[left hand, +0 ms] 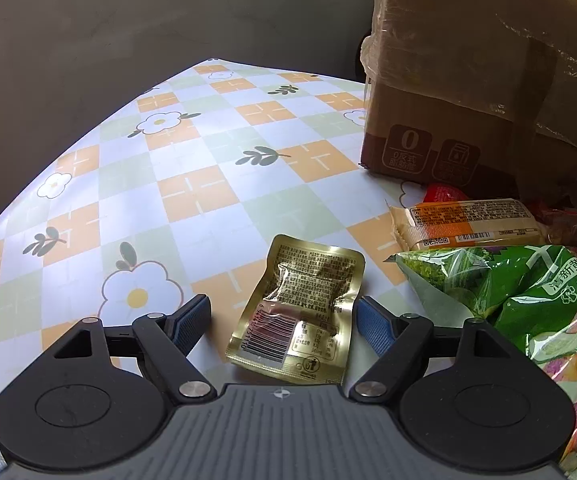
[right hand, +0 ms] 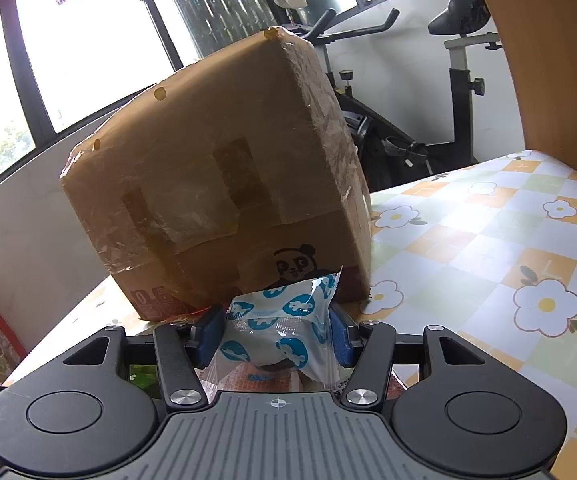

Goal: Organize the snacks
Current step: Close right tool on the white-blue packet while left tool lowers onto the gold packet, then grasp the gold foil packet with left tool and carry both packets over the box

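Two grippers | left gripper (left hand: 284, 316) astride gold pouch (left hand: 298, 312) | right gripper (right hand: 274, 334) holds blue-white packet (right hand: 276, 332)

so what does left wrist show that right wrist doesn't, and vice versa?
Left wrist only: the left gripper open around a gold foil pouch lying flat on the table, pads clear of it; beside it an orange-labelled bar and a green snack bag.

Right wrist only: the right gripper shut on a white packet with blue print; an exercise bike and windows behind.

Both: the taped cardboard box and the checked floral tablecloth.
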The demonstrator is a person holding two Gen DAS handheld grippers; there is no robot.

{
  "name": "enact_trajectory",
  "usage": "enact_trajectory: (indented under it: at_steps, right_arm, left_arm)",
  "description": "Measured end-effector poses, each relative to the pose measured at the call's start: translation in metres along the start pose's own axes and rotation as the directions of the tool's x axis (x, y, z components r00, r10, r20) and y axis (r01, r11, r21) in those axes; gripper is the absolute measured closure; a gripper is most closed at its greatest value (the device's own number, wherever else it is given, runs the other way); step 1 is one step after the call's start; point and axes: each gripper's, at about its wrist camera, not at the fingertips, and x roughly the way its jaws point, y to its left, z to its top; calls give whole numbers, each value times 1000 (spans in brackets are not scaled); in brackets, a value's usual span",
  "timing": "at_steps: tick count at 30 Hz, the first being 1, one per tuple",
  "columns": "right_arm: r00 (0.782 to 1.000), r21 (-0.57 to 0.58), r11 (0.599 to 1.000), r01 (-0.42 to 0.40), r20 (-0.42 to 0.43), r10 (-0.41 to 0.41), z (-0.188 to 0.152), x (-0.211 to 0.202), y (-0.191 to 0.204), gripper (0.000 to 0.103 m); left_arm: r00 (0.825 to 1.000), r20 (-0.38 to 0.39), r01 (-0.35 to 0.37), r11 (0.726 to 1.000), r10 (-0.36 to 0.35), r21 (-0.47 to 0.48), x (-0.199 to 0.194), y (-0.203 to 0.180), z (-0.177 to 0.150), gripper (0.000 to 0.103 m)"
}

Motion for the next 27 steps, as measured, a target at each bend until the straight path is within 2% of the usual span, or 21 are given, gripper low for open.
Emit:
enact_trajectory:
  at_steps: [9,11,12,18,23,27]
  right_arm:
    - [1000,-3,1000,0,-3,0,0,-1,1,52]
    - [1000,-5,1000,1,-4,-1,0,-1,1,52]
    - [1000,-7,1000,2,-6,-2,0,-1,2,52]
    - [1000,-19,1000,4,-6,-4,2,-1,5,52]
    - [1000,-28,1000,3,-6,-3,3,-3,6,53]
    - [1000,-34,999,2,-2,-2,5,-5,8,53]
  left_arm:
    - [999,44,21,999,-23,50,6,-1,1,23]
    - [997,67,29,998,-33,56,5,-1,-1,32]
    - [996,80,36,998,-41,61,3,-2,-2,47]
    - [990,88,106,994,-107,20,-2,6,-2,54]
    - [991,86,107,994,-107,2,-3,9,-1,55]
    - [988,113,106,994,-105,-5,-10,12,2,55]
